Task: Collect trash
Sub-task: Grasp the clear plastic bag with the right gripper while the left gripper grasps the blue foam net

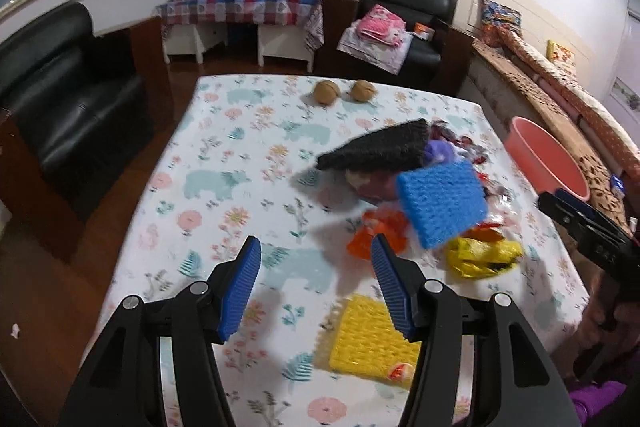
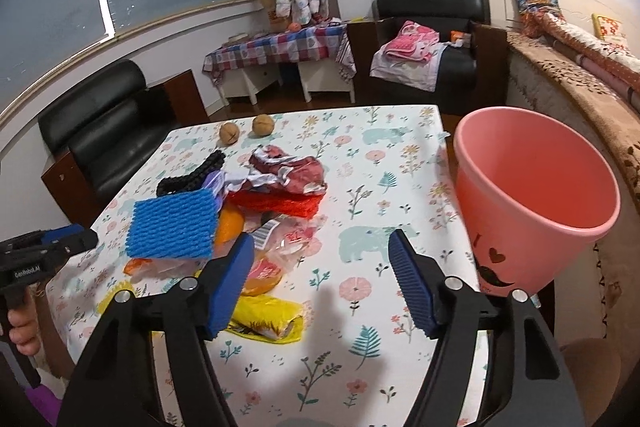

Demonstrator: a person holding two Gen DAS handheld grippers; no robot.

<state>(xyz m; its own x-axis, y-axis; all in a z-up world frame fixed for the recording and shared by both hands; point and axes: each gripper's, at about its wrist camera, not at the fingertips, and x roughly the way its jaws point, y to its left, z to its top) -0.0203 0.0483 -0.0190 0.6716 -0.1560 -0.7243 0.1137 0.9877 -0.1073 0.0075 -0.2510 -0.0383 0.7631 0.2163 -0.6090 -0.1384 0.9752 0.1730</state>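
A heap of trash lies on the floral tablecloth [image 2: 372,311]: a blue ribbed pad [image 1: 442,203] [image 2: 172,225], a black knit pad [image 1: 376,147], crumpled red wrappers [image 2: 288,171], an orange wrapper [image 1: 376,231] and a yellow wrapper [image 1: 484,257] [image 2: 266,315]. A yellow ribbed pad [image 1: 370,339] lies nearer, just under my left gripper's right finger. My left gripper [image 1: 316,251] hovers open above the cloth left of the heap, nothing between its fingers. My right gripper [image 2: 320,245] is open too, with the heap by its left finger. A pink bucket [image 2: 532,195] [image 1: 544,159] stands at the table's right edge.
Two walnuts [image 1: 327,92] [image 2: 229,133] sit near the table's far edge. Black armchairs [image 1: 68,99] [image 2: 424,39] stand to the left and behind, with a chequered side table [image 1: 240,7] between. A bed [image 2: 580,75] runs along the right.
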